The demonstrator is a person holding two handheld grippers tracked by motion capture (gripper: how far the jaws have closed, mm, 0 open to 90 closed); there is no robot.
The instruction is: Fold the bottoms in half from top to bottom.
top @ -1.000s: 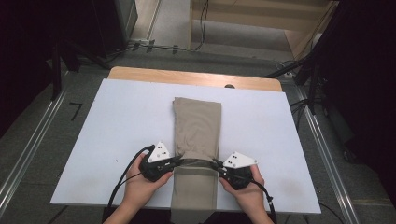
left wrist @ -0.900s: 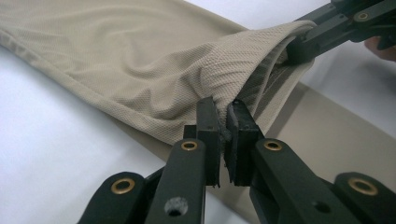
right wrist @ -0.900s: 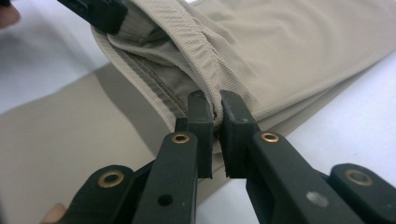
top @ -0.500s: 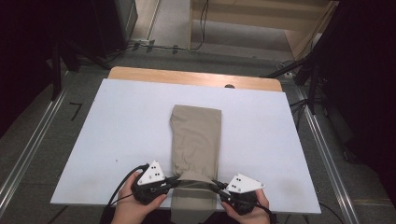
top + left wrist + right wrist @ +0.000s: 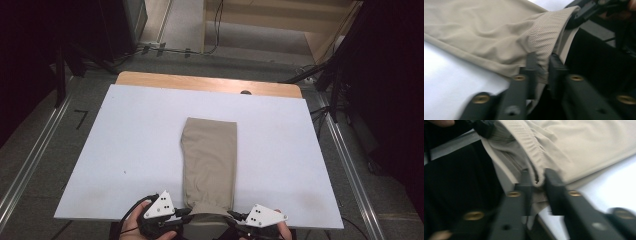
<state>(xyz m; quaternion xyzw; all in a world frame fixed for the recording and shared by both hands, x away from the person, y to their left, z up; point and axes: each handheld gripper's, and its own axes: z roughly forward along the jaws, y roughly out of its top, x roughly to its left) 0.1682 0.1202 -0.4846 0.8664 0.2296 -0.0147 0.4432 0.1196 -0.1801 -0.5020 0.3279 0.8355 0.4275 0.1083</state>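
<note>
A: Near edge first. Left hand-held gripper (image 5: 186,212) sits at the counter's front lip, clenched on the ribbed waistband of the folded beige knit trousers (image 5: 209,160). In the left gripper view the band is pinched between the two black jaws, cloth bunched on both sides.

B: Right hand-held gripper (image 5: 232,215)?

A: Same story. Grasping the other end of the waistband; the right gripper view has the ribbed hem wedged tight between its jaws. A hand wraps each tool, both at the very bottom of the high view.

B: Where does the garment lie?

A: Lengthwise down the middle of the white-topped counter (image 5: 125,150). Waistband end hangs just past the front edge, stretched between the two tools. The rest lies flat, a long narrow strip running away from the person. The far end is squared off, well short of the counter's back edge.

B: Beyond that?

A: A bare wooden strip (image 5: 200,82) along the back of the counter, then grey floor with cables.

B: How far along, by your reading?

A: The legs look already laid one on the other, so the lengthwise fold reads as done. Both ends of the waistband are gripped. What's left, I judge, is carrying that near end up and over toward the far end to halve the length, then letting go and flattening. A few wrinkles near the band need smoothing.
</note>
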